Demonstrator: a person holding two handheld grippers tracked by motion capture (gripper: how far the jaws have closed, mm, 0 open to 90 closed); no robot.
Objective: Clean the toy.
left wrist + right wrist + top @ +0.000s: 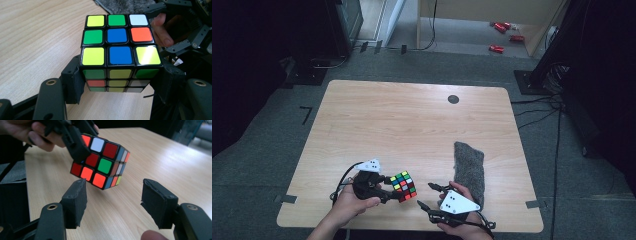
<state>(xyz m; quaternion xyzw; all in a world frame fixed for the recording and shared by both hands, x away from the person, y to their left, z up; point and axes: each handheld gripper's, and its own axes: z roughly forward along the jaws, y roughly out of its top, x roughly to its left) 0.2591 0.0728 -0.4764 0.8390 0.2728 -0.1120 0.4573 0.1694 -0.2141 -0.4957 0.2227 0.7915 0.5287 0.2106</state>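
Puzzle cube [403, 186] clamped off the table in left gripper [384, 192], sitting at ten o'clock from the empty, wide-spread right gripper [428, 195] nearby.

Both grippers are black, each topped by a pale grey three-cornered plate with small dark dots: the left gripper [387, 192], the right gripper [427, 196]. A black cable trails from each. Their fingers [75, 202] are blocky, covered in dark padding, with brass-ringed screw holes at the base. The person's forearms are bare.
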